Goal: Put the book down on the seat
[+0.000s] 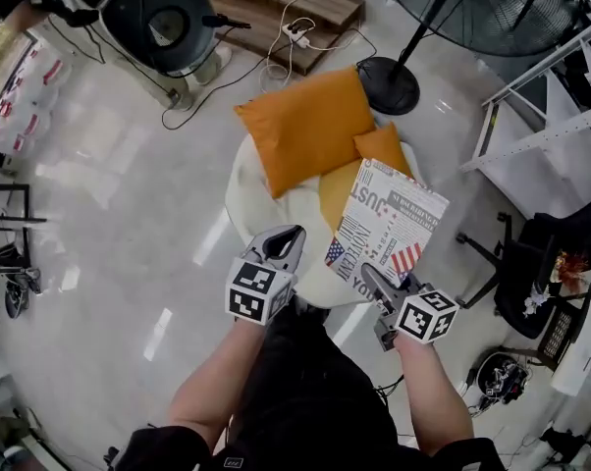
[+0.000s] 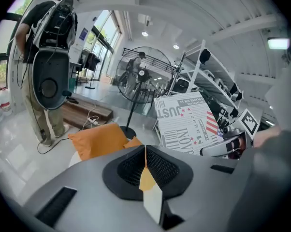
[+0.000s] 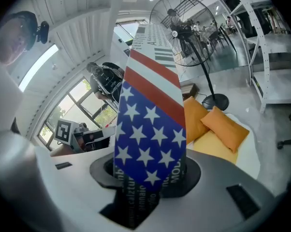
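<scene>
The left gripper's [image 1: 288, 235] jaws are pressing together on nothing, while the right gripper's [image 1: 376, 277] jaws are pinching the lower edge of the white newsprint-patterned book with a stars-and-stripes corner [image 1: 389, 229].

In the head view, the book is hanging tilted above the right half of the round white cushioned seat [image 1: 244, 196], not touching it and hiding that side's rim. Both forearms are reaching forward and downward, the left gripper hovering over the seat's near edge. A big orange pillow [image 1: 310, 126] and a small one [image 1: 382, 148] are lying on the seat's far side.

In the left gripper view, the closed jaw tips [image 2: 145, 149] are covering most of the seat; the book [image 2: 184, 122] is standing up to its right.

In the right gripper view, the book [image 3: 150, 129] is rising from the clamped jaws [image 3: 150, 180] and blocking the middle, with only the seat's right part [image 3: 249, 151] showing beyond it.
</scene>
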Demonstrator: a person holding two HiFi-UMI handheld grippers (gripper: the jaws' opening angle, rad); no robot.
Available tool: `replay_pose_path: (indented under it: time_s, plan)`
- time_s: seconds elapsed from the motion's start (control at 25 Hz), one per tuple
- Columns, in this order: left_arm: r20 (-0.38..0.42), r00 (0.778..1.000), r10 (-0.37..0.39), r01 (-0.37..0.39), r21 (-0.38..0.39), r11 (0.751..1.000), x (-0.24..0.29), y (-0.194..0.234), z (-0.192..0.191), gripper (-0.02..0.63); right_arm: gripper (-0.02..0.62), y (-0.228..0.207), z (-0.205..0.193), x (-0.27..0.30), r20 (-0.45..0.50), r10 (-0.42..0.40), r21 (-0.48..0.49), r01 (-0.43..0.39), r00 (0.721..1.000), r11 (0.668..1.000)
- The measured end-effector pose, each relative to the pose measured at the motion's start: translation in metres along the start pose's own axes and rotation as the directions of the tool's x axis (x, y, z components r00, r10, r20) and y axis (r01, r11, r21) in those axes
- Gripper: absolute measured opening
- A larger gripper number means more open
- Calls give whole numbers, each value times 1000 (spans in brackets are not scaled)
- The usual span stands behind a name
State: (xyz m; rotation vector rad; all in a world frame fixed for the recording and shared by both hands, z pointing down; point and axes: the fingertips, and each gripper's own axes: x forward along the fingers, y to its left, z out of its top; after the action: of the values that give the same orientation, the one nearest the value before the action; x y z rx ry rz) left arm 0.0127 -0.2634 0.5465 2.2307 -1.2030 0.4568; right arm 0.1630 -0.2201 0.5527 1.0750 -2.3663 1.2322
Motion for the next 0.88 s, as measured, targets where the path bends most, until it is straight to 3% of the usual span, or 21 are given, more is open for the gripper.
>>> replay_pose_path:
  time_s: [0.24,0.56,0.88]
  plan:
    - [-51,999,6,-9,-51,999,44,27,-68,9,172,-33,-43,53,-94,4,33,0,996,999]
    - [-112,994,18,-24,-50,998,97,63,-133,9,171,-80,-91,123,-167,33,43,-27,985,999]
    - [-160,987,19,-37,-106,994,140,99,-211,9,171,-145,-150,179,-238,16,90,6,971,996]
